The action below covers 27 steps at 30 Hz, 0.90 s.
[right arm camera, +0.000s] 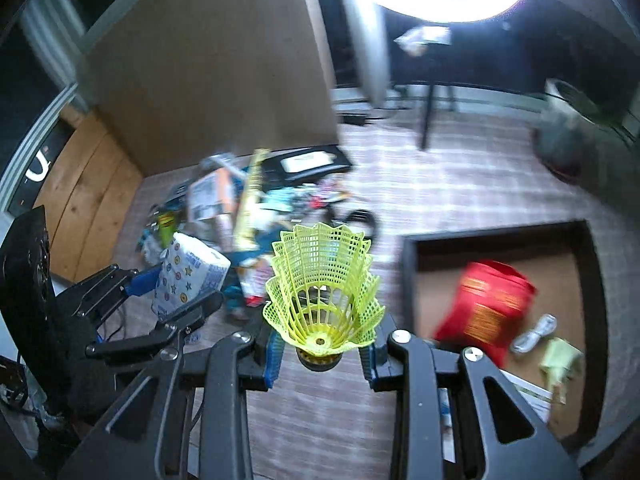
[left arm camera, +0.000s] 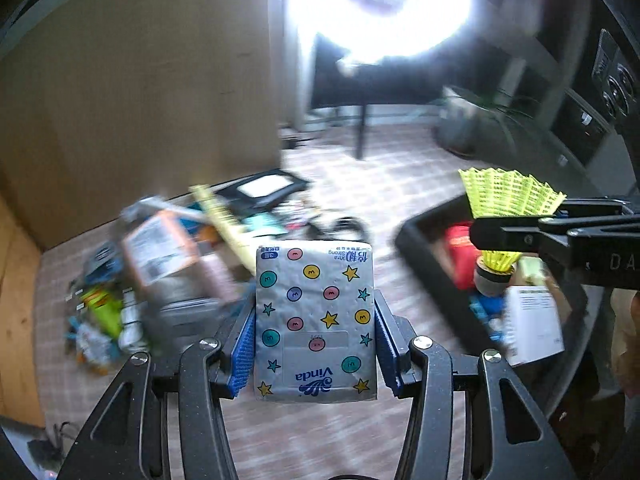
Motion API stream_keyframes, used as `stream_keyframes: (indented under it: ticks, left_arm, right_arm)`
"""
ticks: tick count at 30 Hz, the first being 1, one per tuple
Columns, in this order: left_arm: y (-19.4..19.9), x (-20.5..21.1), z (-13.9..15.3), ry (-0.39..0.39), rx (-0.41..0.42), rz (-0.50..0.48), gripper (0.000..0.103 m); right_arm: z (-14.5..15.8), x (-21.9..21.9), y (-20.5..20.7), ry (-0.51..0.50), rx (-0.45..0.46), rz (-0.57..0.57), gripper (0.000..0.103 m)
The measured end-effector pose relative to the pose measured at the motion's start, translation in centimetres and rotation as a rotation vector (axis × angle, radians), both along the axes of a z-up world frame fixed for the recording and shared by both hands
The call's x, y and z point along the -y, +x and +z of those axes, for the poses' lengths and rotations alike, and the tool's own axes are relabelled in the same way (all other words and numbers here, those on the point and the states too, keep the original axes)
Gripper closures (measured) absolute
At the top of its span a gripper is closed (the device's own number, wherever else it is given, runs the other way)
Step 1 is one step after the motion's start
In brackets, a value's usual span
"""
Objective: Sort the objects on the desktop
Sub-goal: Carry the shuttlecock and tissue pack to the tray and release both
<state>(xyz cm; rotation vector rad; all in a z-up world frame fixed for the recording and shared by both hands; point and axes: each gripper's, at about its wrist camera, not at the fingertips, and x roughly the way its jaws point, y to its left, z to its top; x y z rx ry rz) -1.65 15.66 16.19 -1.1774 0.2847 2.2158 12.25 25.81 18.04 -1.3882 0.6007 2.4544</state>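
Two grippers are in view, each clamped on one thing and held above the checked cloth (left arm camera: 320,440). The left gripper (left arm camera: 316,340) has its blue pads (left arm camera: 245,344) pressed against both long sides of a tissue pack (left arm camera: 316,320), a silver packet printed with stars and coloured dots and the word Vinda; the pack stands upright between the fingers, off the surface. From the right wrist the same pack (right arm camera: 188,276) shows at the left, held in the left gripper (right arm camera: 176,300) and lifted above the clutter. The right gripper (right arm camera: 320,356) is closed around the dark cork base of a yellow shuttlecock (right arm camera: 320,284), whose mesh skirt flares up and away from the camera. In the left wrist view that shuttlecock (left arm camera: 508,196) appears at the right edge, skirt up, pinched at its waist by the right gripper (left arm camera: 500,240), directly over a black tray (left arm camera: 424,264). The tray (right arm camera: 408,280) lies on the cloth to the right and holds a red packet (right arm camera: 488,304), a coiled white cable (right arm camera: 534,334), a pale green scrap (right arm camera: 560,360) and, near its closer edge, a white printed sheet (left arm camera: 532,320). To the left, well apart from the tray, lies a blurred pile (right arm camera: 224,208) of mixed objects: a box with an orange label (left arm camera: 160,248), a long yellow strip (right arm camera: 250,200), a green packet (left arm camera: 104,308) and a black cable loop (right arm camera: 360,220). Behind the pile stands a brown board (right arm camera: 208,80), and a second black tray (right arm camera: 312,162) lies beside it.
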Motion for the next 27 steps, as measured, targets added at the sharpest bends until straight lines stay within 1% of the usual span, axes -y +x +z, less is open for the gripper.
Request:
stream_keyframes:
  ticks: [6, 16, 20, 27]
  left_arm:
    - [3.1, -7.5, -0.4, 0.002, 0.022, -0.104, 0.054]
    - [7.6, -16.9, -1.4, -0.006, 0.053, -0.231, 0.054]
    - [9.2, -19.6, -1.6, -0.014, 0.059, -0.259, 0.054]
    - [10.9, -22.8, -2.5, -0.037, 0.069, -0.285, 0.054]
  right_arm:
    - [-0.5, -4.9, 5.3, 0.006, 0.01, -0.1, 0.073]
    - [-1.6, -10.8, 13.0, 0.027, 0.035, -0.232, 0.073]
    - [-2.3, -12.6, 15.6, 0.046, 0.052, -0.274, 0.072]
    - [-3.9, -15.3, 19.3, 0.049, 0.079, -0.338, 0.072]
